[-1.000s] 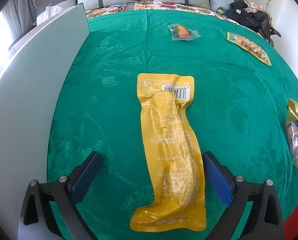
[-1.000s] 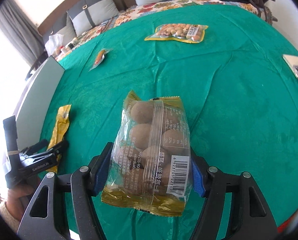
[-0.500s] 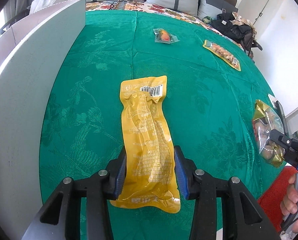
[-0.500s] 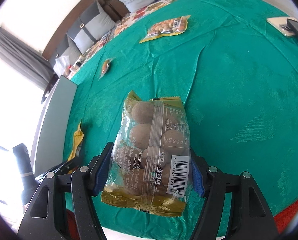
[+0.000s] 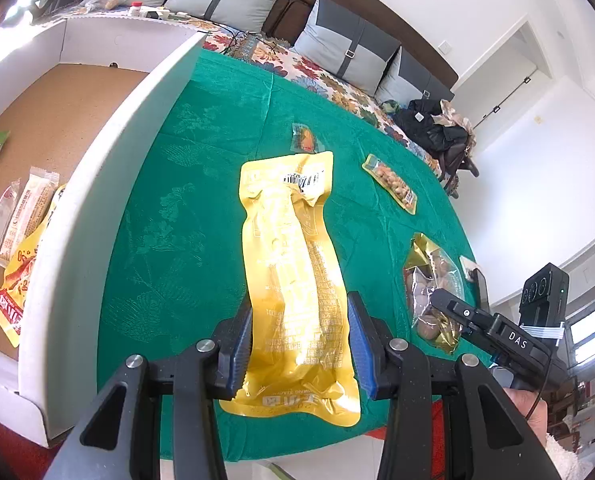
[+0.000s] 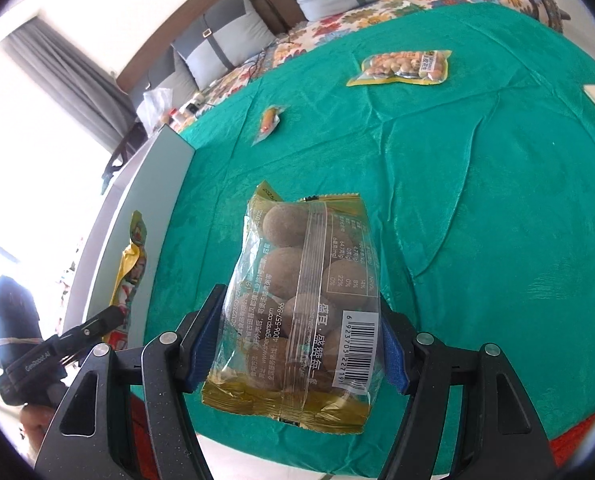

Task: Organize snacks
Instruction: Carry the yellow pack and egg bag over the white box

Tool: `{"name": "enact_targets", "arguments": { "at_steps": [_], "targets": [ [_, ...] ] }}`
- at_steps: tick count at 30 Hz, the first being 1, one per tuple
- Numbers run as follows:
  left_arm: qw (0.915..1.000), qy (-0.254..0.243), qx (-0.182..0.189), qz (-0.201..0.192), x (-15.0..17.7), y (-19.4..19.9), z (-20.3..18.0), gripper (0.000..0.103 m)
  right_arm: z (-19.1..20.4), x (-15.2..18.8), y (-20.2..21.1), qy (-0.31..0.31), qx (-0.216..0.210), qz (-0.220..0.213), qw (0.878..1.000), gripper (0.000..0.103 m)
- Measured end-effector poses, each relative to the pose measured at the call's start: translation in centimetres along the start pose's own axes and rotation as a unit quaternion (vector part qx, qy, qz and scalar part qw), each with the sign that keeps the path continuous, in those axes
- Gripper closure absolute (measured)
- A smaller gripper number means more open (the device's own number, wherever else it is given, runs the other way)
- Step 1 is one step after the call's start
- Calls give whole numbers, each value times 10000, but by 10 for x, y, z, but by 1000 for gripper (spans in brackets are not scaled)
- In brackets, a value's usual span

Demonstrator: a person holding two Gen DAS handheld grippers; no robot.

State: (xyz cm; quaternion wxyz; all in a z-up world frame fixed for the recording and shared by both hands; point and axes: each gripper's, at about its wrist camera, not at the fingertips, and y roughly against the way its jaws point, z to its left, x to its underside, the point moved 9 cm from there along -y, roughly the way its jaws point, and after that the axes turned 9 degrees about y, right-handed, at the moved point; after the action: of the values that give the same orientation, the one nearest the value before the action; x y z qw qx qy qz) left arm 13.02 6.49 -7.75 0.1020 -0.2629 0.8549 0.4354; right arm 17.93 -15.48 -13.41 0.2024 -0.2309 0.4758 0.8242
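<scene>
Both views are fisheye cameras, each mounted just behind its own jaws and looking forward and steeply down along them.

The left wrist view hangs over the near edge of the green cloth (image 5: 201, 208), facing across it toward the pillows (image 5: 349, 48) at the far side, with the open white box (image 5: 97, 184) along its left side and the other hand-held tool low at its right.

The right wrist view looks over the same cloth toward the same pillows, from farther right, so the box lies at its left edge.

Both share the peanut packet (image 5: 391, 184) and the small orange packet (image 5: 305, 141).
</scene>
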Motion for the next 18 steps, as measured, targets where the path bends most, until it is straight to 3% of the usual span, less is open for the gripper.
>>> {"name": "enact_targets", "arguments": {
  "at_steps": [4, 7, 12, 18],
  "targets": [
    [9985, 335, 257, -352, -25, 43, 12, 61, 51, -19, 2, 383, -334, -91, 9987, 33],
    [9960, 493, 235, -713, -50, 78, 34, 60, 107, -33, -1, 792, -707, -87, 9943, 33],
    [9896, 769, -332, -1169, -87, 121, 103, 60, 207, -53, -21, 1381, -1364, 62, 9810, 33],
    [9775, 1190, -1065, -1379, -105, 148, 194, 60, 313, -47, -66, 2241, -1657, 316, 9599, 33]
  ]
}}
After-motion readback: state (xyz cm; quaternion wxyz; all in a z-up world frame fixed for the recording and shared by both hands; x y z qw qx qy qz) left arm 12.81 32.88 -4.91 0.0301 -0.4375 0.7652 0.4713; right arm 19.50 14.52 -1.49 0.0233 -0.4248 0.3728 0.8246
